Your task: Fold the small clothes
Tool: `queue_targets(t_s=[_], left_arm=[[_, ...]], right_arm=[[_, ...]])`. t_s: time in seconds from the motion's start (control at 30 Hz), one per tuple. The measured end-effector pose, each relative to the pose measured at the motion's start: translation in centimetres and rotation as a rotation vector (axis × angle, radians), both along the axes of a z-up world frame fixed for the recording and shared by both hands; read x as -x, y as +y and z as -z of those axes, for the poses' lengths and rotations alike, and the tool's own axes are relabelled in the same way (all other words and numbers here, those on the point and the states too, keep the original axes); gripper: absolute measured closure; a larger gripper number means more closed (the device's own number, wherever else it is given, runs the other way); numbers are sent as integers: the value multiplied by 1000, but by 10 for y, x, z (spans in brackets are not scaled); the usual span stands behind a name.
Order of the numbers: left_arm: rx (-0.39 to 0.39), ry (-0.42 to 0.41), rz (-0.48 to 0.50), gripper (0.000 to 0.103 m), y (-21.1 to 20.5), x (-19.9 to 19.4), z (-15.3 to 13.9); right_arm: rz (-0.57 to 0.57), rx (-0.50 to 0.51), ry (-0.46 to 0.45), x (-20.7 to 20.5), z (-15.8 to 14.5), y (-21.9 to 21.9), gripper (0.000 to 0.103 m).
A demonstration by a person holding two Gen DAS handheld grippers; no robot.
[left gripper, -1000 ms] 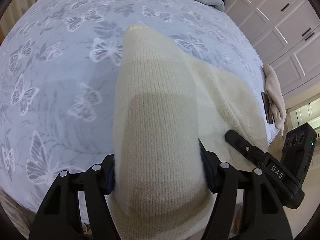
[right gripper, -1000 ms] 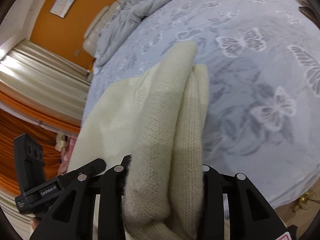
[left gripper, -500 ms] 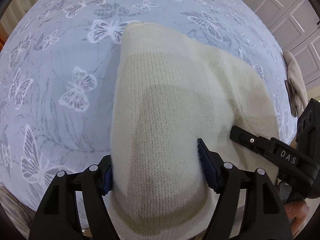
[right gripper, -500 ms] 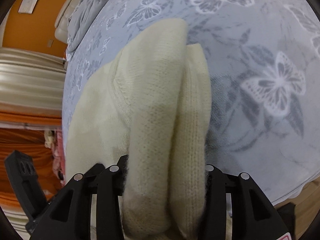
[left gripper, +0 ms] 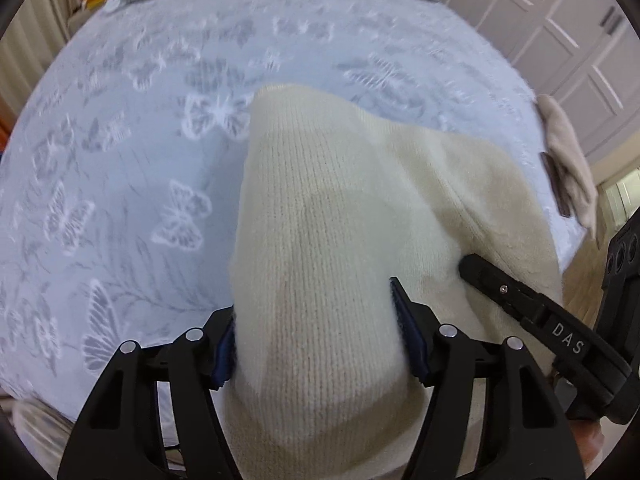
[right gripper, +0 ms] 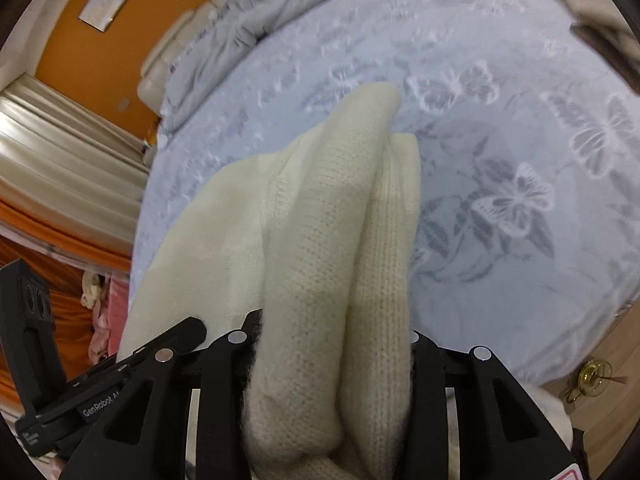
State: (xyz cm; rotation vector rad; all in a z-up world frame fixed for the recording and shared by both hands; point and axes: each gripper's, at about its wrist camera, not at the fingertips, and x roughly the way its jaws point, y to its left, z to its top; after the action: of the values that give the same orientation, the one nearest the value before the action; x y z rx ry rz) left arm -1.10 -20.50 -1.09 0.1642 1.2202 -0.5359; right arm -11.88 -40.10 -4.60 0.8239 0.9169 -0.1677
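A cream knit garment [left gripper: 320, 240] lies stretched over the blue butterfly-print bed [left gripper: 120, 200]. My left gripper [left gripper: 316, 336] is shut on a thick fold of it, which fills the gap between the fingers and hides the tips. In the right wrist view the same cream knit garment [right gripper: 332, 240] runs forward in two bunched ridges. My right gripper [right gripper: 332, 360] is shut on those ridges. The right gripper's body shows at the right edge of the left wrist view [left gripper: 540, 320], close beside the left one.
A rumpled grey duvet [right gripper: 248, 28] lies at the head of the bed. A beige cloth [left gripper: 568, 160] hangs at the bed's right edge near white wardrobe doors [left gripper: 560, 20]. Orange curtains [right gripper: 60, 240] and a pink heap stand on the left.
Both cameras tilted down at 0.5 s ago and have tilted back up, so more of the bed and duvet shows. Both grippers stay shut on the garment.
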Motion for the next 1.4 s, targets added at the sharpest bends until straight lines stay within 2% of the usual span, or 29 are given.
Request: queue_targets(t_s=[0.13, 0.33, 0.57, 0.63, 0.7, 0.73, 0.8, 0.9, 0.97, 1.0, 1.1, 1.13, 1.2, 1.23, 1.27, 1.3, 1.4], left_arm=[[37, -82, 38, 40, 12, 22, -46], [85, -212, 46, 40, 35, 45, -109], [74, -419, 29, 41, 68, 68, -174], [94, -449, 16, 45, 81, 70, -190], [161, -475, 38, 63, 94, 73, -206], [169, -468, 40, 62, 97, 70, -209], [190, -439, 1, 60, 111, 59, -209], [241, -325, -96, 60, 154, 33, -186], [237, -221, -154, 60, 186, 15, -155], [254, -156, -182, 56, 204, 6, -133], [376, 35, -241, 52, 235, -5, -78], [431, 112, -275, 52, 245, -11, -54], [536, 213, -299, 51, 248, -13, -23], [568, 236, -301, 51, 246, -12, -17], [612, 253, -291, 45, 242, -12, -12], [647, 261, -275, 32, 237, -11, -11], [708, 235, -236, 12, 215, -17, -5]], right_arm=[[9, 59, -68, 17, -48, 15, 69], [-13, 148, -183, 35, -120, 38, 69], [-55, 238, -341, 46, -194, 79, 69], [-78, 254, -388, 47, -211, 91, 69], [-109, 216, -420, 44, -220, 103, 71], [-121, 230, -366, 33, -221, 115, 71], [-161, 328, -269, 12, -212, 131, 72], [-182, 288, -119, -18, -171, 127, 73], [-177, 245, -68, -24, -150, 119, 73], [-173, 228, -57, -25, -145, 117, 73], [-189, 174, -65, -27, -142, 121, 73], [-200, 152, -88, -28, -146, 123, 73], [-210, 111, -140, -27, -155, 125, 73], [-202, 71, -184, -25, -156, 119, 73], [-190, 49, -203, -25, -156, 112, 73], [-173, 24, -216, -25, -149, 103, 73], [-140, -111, -235, -25, -101, 67, 72]])
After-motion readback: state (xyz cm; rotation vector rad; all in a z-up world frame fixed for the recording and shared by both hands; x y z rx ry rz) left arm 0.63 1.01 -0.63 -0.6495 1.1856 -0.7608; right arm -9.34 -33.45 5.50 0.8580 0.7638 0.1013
